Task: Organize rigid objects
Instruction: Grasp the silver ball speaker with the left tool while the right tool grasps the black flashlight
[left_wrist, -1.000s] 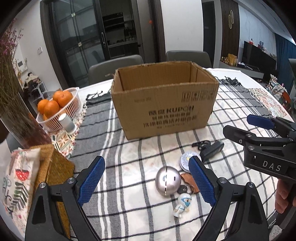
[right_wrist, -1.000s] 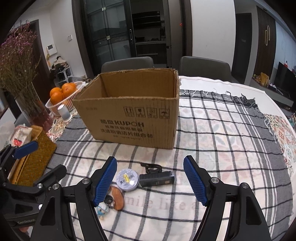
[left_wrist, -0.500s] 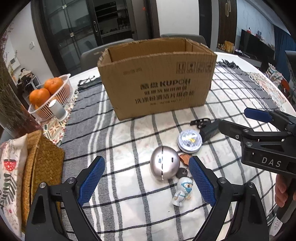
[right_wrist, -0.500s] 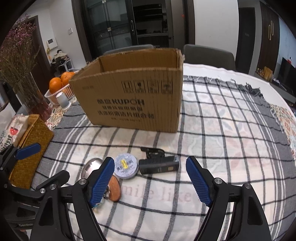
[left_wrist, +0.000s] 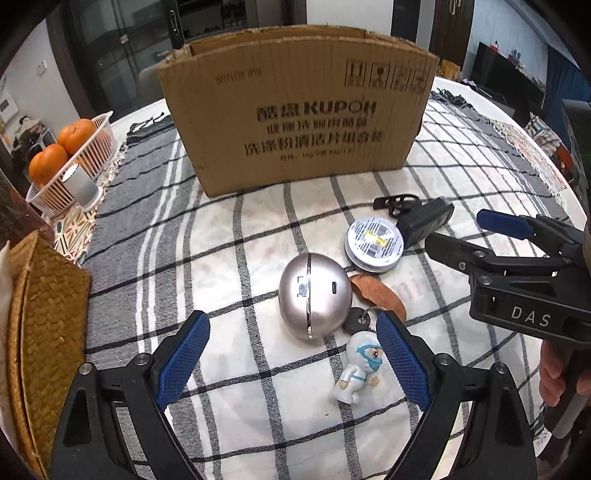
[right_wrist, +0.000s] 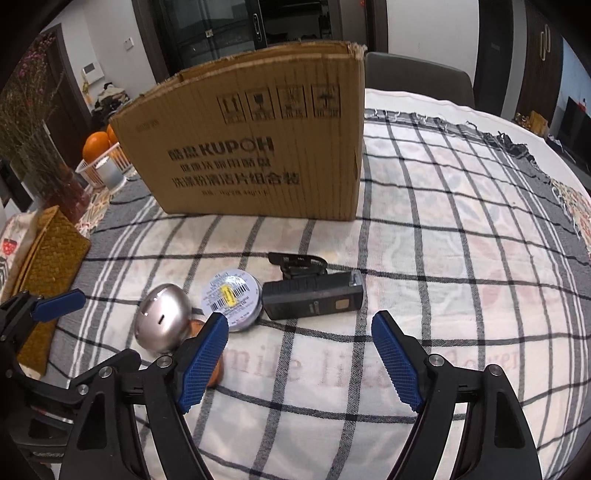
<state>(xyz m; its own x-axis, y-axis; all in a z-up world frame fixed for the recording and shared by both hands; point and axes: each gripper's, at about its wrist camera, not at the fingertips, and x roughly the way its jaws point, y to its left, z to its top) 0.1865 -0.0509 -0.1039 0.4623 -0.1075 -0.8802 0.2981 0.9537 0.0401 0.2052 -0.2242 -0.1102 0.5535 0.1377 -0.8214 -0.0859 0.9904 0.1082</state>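
Both the left gripper (left_wrist: 291, 354) and right gripper (right_wrist: 299, 356) hung wide and empty above the clutter, the right's jaws having just been opening, the cardboard box (left_wrist: 295, 110) standing behind, likely to receive the silver egg-shaped case (left_wrist: 314, 293) and black device (right_wrist: 314, 297).

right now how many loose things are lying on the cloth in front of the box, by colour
silver: 2, metal egg and round tin
black: 2, black device and clip
brown: 1, leather tag
white: 1, figurine
total: 6

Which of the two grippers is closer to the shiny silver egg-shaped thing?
Left. The left gripper hangs open just before the silver egg; the right gripper hangs open off to its side, facing the black device.
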